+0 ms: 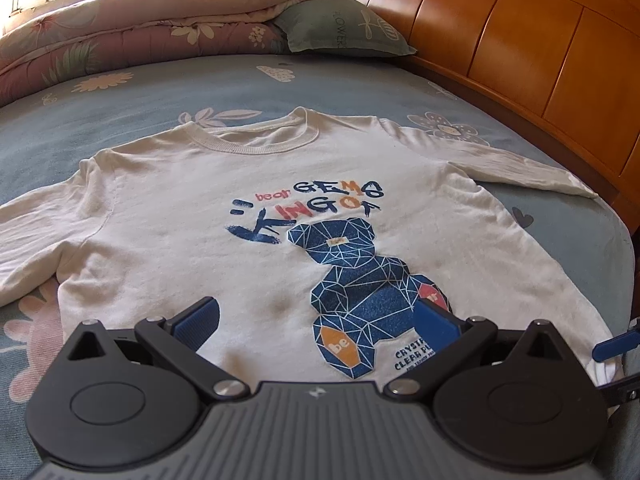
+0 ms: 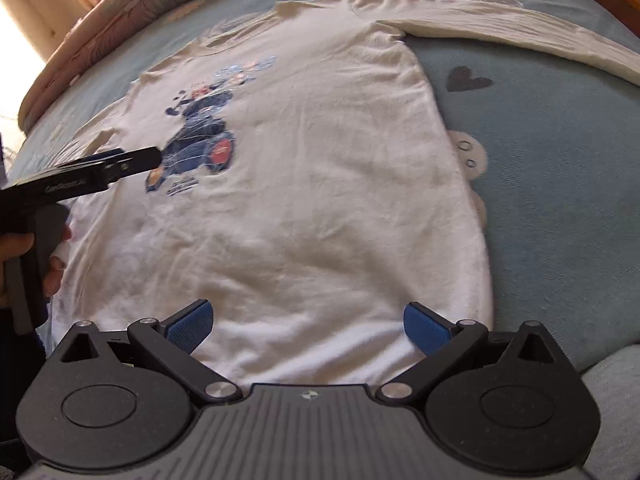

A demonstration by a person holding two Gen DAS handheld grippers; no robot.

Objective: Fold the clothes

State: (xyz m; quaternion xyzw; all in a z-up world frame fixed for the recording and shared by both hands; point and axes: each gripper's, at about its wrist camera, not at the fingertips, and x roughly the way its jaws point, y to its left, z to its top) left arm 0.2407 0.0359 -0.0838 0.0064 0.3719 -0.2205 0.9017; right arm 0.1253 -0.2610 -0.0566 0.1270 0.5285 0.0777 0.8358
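A white long-sleeved shirt (image 1: 192,216) with a blue bear print (image 1: 352,280) lies flat, front up, on the blue bed sheet (image 1: 168,92), sleeves spread to both sides. My left gripper (image 1: 316,320) is open and empty, just above the shirt's lower part. My right gripper (image 2: 308,326) is open and empty over the shirt (image 2: 320,184) near its hem. The left gripper also shows in the right wrist view (image 2: 120,164), held by a hand at the left, over the shirt beside the print. A blue finger of the right gripper (image 1: 616,344) shows at the right edge of the left wrist view.
A folded floral quilt (image 1: 120,28) and a grey-green pillow (image 1: 344,28) lie at the head of the bed. A wooden bed board (image 1: 520,48) runs along the right side. The right sleeve (image 2: 500,28) stretches toward it.
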